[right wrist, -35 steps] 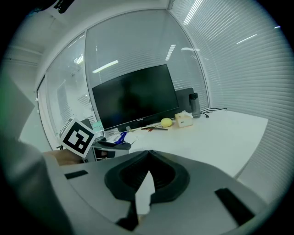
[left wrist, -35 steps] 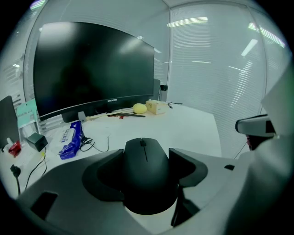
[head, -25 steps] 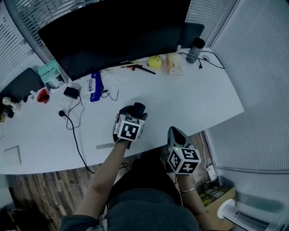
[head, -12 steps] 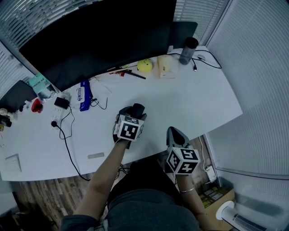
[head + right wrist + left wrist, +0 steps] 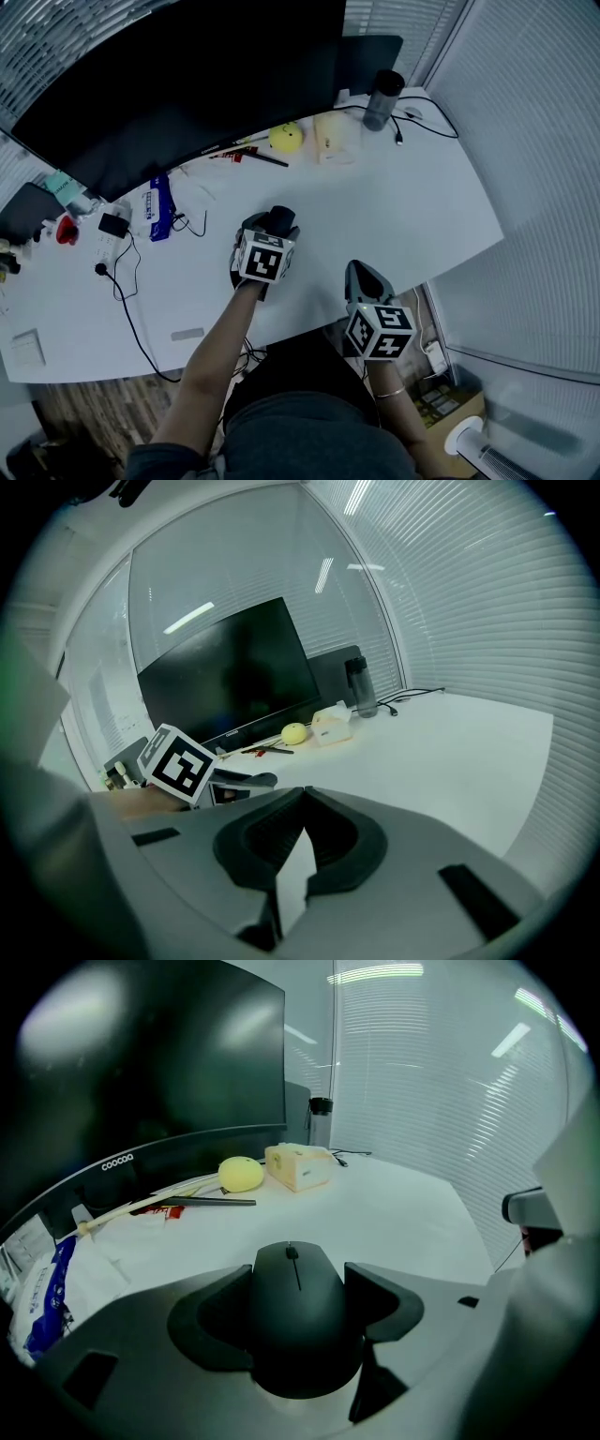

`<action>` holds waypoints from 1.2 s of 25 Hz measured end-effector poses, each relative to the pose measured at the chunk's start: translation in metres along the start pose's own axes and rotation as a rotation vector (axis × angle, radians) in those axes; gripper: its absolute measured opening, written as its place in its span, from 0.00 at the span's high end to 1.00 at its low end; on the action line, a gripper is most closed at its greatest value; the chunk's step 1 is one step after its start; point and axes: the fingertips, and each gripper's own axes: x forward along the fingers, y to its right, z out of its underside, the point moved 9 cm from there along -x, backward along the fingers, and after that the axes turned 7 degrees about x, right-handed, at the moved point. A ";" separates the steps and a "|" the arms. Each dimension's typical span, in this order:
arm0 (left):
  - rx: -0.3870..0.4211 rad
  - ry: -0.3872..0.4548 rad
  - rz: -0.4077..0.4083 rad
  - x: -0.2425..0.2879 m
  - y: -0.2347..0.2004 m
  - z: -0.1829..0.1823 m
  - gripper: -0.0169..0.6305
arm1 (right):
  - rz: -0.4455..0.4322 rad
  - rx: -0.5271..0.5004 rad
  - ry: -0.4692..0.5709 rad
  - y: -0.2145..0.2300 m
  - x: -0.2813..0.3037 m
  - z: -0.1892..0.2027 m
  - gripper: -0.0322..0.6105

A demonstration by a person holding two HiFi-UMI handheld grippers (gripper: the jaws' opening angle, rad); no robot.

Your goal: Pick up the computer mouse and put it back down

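The black computer mouse (image 5: 298, 1312) sits between the two dark jaws of my left gripper (image 5: 298, 1288), which is shut on its sides. In the head view that left gripper (image 5: 274, 227) is over the middle of the white desk (image 5: 394, 197), with the mouse (image 5: 281, 217) showing at its tip. Whether the mouse touches the desk I cannot tell. My right gripper (image 5: 361, 277) hangs at the desk's near edge, to the right of the left one. Its jaws are shut together with nothing between them (image 5: 302, 795).
A big dark monitor (image 5: 178, 75) spans the back of the desk. Before it lie a yellow ball (image 5: 286, 138), a cream box (image 5: 335, 134), pens (image 5: 246, 156) and a dark bottle (image 5: 380, 98). A blue packet (image 5: 159, 202) and cables (image 5: 122, 281) lie at the left.
The head camera has turned, so the desk things slide left in the picture. My left gripper with the mouse has shifted slightly away from me; the right gripper has hardly moved.
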 end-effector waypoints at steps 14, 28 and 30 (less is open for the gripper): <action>-0.005 -0.034 -0.037 0.043 -0.024 -0.021 0.50 | 0.007 0.012 -0.030 0.023 0.018 -0.011 0.94; -0.039 -0.056 -0.010 0.058 -0.031 -0.027 0.50 | -0.011 0.018 -0.053 0.032 0.033 -0.019 0.94; -0.033 -0.057 -0.001 0.059 -0.032 -0.028 0.50 | -0.011 0.020 -0.055 0.032 0.035 -0.019 0.94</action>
